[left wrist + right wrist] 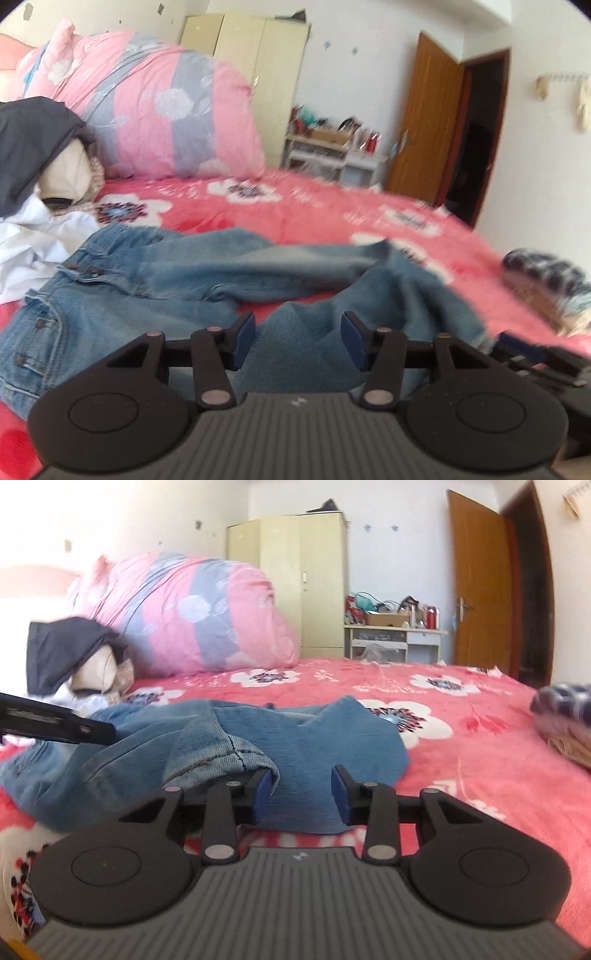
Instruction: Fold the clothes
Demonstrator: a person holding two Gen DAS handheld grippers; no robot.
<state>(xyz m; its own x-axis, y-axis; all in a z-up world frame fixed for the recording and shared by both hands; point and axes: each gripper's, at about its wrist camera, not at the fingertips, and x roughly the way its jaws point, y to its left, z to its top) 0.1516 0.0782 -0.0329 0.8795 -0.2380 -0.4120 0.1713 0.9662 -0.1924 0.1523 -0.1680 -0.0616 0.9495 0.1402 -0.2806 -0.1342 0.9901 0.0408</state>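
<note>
Spread across a red floral bed cover: faded blue denim jeans, waistband near a heap of white and dark clothes, one leg bent back toward the cameras. Left tool low over that bent leg, blue pads apart, denim between them but not pinched; released. Right tool at the leg's hem, jaws apart, a fold of hem draped against the left pad, nothing clamped. Behind, a rolled pink and grey quilt. Far right, a folded checked garment.
</note>
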